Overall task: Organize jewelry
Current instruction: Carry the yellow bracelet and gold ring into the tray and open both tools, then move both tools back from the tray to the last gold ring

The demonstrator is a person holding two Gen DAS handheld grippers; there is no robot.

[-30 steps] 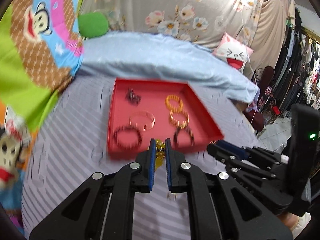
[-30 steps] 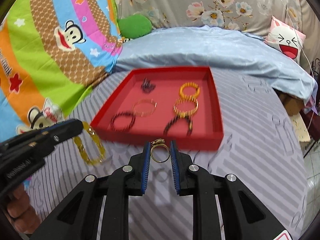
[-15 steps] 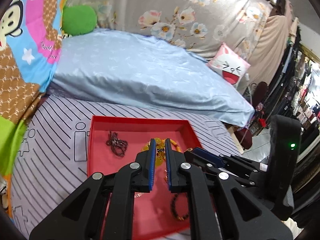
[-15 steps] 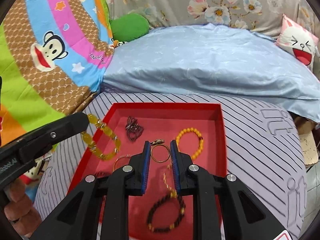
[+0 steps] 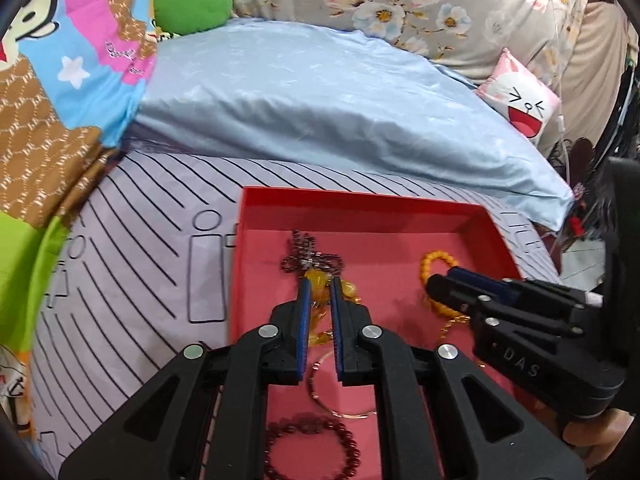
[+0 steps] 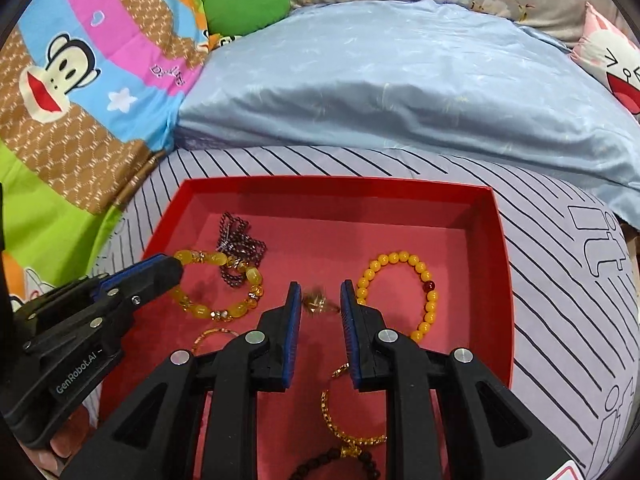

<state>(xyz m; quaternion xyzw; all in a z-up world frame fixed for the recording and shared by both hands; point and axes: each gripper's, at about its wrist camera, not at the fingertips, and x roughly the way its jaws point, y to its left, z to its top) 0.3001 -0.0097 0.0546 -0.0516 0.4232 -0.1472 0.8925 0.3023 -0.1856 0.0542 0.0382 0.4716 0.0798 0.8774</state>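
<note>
Over the red tray [image 6: 496, 264]: left gripper [image 5: 319, 298] clamped on amber bead bracelet [image 6: 224, 280]; right gripper [image 6: 320, 300] opening, gold ring [image 6: 316, 303] loose between pads. Risk: ring rolling, tangling with dark chain [image 6: 236, 246].

Even, bright indoor light with no harsh glare. Soft shadows lie under the grippers on the red tray [image 6: 500, 264]. Fisheye bending curves the striped sheet [image 5: 132, 264] and darkens the corners. The ring [image 6: 316, 303] is motion-blurred; the rest is fairly sharp.
</note>
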